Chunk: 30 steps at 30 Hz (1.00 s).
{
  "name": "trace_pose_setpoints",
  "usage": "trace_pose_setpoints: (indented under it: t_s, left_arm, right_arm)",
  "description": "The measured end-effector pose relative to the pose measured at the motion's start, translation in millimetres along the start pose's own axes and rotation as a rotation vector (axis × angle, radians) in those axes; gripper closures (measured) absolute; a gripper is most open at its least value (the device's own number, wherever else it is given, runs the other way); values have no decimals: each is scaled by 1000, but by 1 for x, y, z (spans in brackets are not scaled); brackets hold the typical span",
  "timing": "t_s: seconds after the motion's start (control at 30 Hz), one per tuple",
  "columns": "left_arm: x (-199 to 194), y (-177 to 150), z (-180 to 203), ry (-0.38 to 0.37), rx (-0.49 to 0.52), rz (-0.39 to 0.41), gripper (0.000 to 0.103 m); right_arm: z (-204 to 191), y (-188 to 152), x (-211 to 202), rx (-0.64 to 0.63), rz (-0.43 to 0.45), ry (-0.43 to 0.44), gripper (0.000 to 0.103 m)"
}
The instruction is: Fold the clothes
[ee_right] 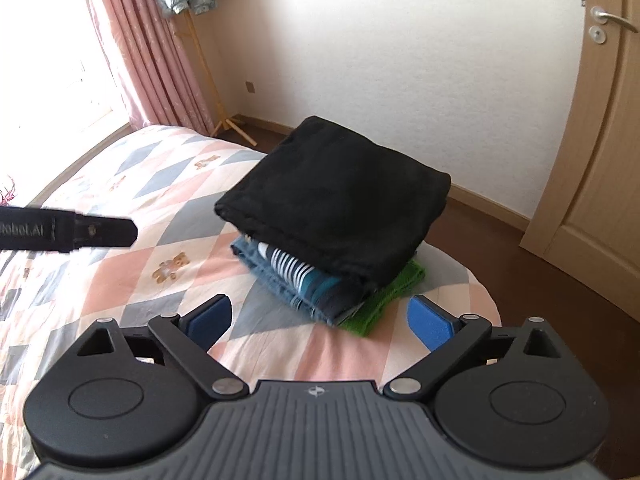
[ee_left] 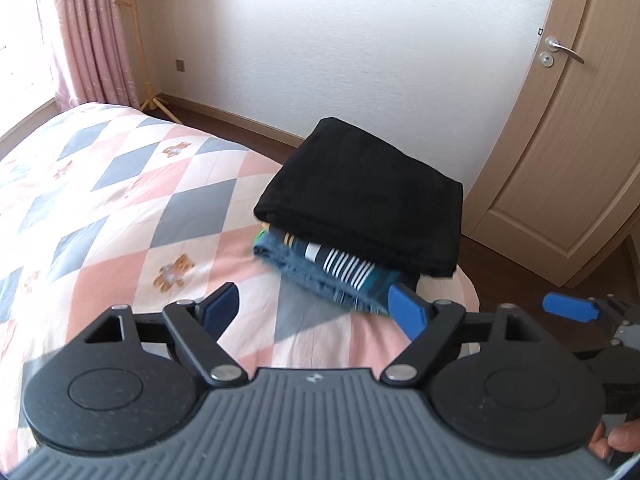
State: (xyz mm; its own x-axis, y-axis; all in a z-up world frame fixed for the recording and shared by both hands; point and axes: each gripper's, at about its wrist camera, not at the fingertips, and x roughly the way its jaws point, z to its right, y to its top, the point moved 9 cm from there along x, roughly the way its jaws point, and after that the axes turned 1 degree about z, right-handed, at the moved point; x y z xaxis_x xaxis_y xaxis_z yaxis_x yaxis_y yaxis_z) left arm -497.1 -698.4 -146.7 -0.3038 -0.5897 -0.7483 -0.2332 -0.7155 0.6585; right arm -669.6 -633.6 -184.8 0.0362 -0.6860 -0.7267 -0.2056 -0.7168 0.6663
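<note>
Black cloth (ee_right: 336,196) is topping the folded pile (ee_right: 320,288) at the bed's (ee_left: 120,208) far corner, lying ahead of both grippers. The left gripper (ee_left: 320,308) and right gripper (ee_right: 320,320) are hanging spread and empty, the right looking slightly nearer.

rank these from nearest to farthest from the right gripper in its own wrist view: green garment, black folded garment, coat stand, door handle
1. green garment, bottom of the pile, just ahead of the right gripper
2. black folded garment, top of the pile
3. coat stand at the curtain on the left, and door handle on the far right: both far off, too close to call
</note>
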Motion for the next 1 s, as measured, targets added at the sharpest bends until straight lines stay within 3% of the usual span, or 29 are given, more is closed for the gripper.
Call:
trace_pose_setpoints:
  t_s: [0.33,0.47,0.6,0.77,0.87,0.93,1.0]
  left_arm:
    - [-50,-56,-16,44,-19,-4,2]
    - [-57,-69,-24,74,-22,-4,1]
    - [-63,-76,-26,105,19,7,1]
    - [-73,-77,-29,86,17,60,1]
    - [-75,-73,-37,156,29,86,1]
    - [-75,-71,-44,213,32,92,1]
    - [-74,-70,-48,214,29,94,1]
  right_arm:
    - [-23,-42,-56,42,23,-35,2]
    - [-28,-57,-64,38,15,-64,2]
    - [-34,-66,-69,7,13,-113,2]
    - [-45,-67,-70,-66,32,-230,0]
    - [-50,-65,-72,-96,70,-305,0]
    - [-53,-64,-74,-82,98,-305,0]
    - [-52,-64,-74,-40,100,-288,0]
